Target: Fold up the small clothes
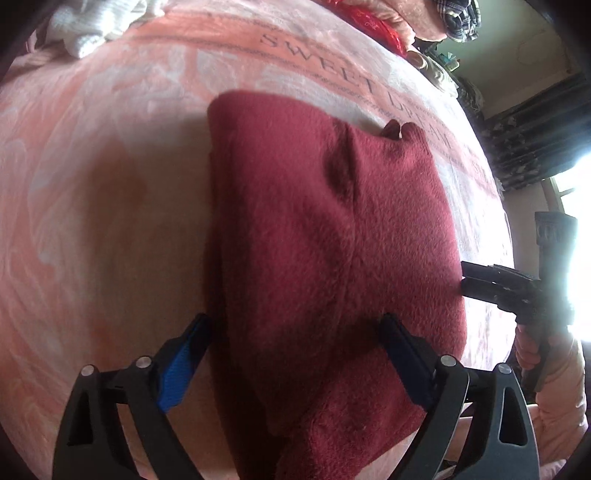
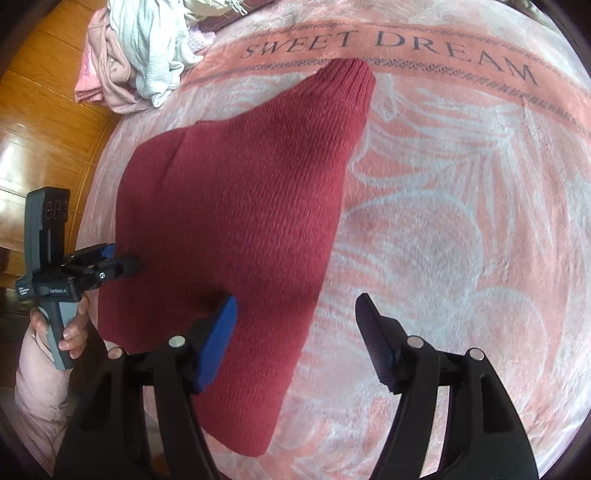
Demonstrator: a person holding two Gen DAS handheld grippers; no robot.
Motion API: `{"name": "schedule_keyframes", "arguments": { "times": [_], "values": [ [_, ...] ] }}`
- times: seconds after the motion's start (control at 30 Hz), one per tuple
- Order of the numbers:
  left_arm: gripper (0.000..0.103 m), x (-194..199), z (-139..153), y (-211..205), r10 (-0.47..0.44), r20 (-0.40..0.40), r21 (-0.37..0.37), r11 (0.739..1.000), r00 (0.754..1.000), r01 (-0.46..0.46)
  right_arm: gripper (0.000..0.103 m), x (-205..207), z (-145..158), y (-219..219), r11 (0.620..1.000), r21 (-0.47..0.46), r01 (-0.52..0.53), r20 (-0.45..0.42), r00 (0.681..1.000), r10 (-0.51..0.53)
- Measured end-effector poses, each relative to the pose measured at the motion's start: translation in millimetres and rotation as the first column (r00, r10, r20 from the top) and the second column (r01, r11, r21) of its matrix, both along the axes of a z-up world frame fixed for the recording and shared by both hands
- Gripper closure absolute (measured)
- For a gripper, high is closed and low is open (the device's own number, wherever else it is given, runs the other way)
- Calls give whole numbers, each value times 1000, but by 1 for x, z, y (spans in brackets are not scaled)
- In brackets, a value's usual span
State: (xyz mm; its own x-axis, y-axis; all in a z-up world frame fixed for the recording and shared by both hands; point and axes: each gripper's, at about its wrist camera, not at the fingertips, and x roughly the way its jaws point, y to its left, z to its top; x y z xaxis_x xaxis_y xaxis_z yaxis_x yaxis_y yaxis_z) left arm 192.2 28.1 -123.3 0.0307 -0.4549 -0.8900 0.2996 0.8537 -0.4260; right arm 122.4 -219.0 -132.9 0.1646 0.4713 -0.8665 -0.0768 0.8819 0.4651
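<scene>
A dark red knitted garment [image 1: 314,258] lies spread on the pink bed blanket; in the right wrist view [image 2: 236,206] it tapers to a ribbed cuff at the far end. My left gripper [image 1: 295,343] is open, its fingers straddling the garment's near part. My right gripper [image 2: 295,325] is open over the garment's right edge and the blanket. The right gripper shows at the garment's right edge in the left wrist view [image 1: 465,277]. The left gripper shows at the garment's left edge in the right wrist view [image 2: 129,262].
A pink blanket [image 2: 443,229] printed "SWEET DREAM" covers the bed. A pile of white and pink clothes [image 2: 136,55] lies at the far left corner, also in the left wrist view [image 1: 92,26]. Wooden floor [image 2: 44,122] lies left of the bed. Bright window [image 1: 576,221] at right.
</scene>
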Motion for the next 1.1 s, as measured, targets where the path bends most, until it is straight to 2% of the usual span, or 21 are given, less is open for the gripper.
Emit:
{"name": "schedule_keyframes", "arguments": {
  "times": [0.1, 0.27, 0.37, 0.53, 0.7, 0.77, 0.8, 0.9, 0.97, 1.1],
  "values": [
    [10, -4, -7, 1, -7, 15, -16, 1000, 1000, 7, 35, -3, -3, 1, 1000, 15, -18, 3, 1000, 18],
    [8, -1, -15, -2, 15, -24, -60, 998, 1000, -17, 34, -2, -1, 7, 996, 77, -33, -1, 999, 33],
    [4, 2, -19, -9, -13, -47, -59, 998, 999, 11, 28, -3, -3, 13, 997, 64, -40, 0, 999, 40],
    [4, 11, -26, -21, -27, -100, -80, 997, 995, 19, 25, 2, -11, 20, 997, 73, -34, -5, 999, 35],
    [3, 9, -28, -33, -39, -53, -49, 998, 998, 36, 26, 2, -20, 25, 996, 81, -32, -8, 999, 33],
    [4, 7, -28, -33, -34, -38, -44, 999, 999, 32, 29, 2, -21, 25, 996, 83, -30, -5, 1000, 31],
    [5, 6, -27, -33, -29, -27, -38, 999, 999, 28, 33, 1, -21, 25, 996, 84, -27, -3, 1000, 27],
    [16, -1, -23, -34, -16, 9, -36, 999, 1000, 16, 49, -1, -16, 27, 996, 75, -38, 22, 999, 37],
    [32, -5, -21, -35, -15, 18, -60, 998, 1000, 16, 56, -2, -14, 26, 996, 79, -45, 35, 998, 43],
    [47, -7, -18, -36, -7, 21, -107, 994, 1000, 9, 64, -4, -14, 19, 990, 135, -42, 42, 998, 36]
  ]
}}
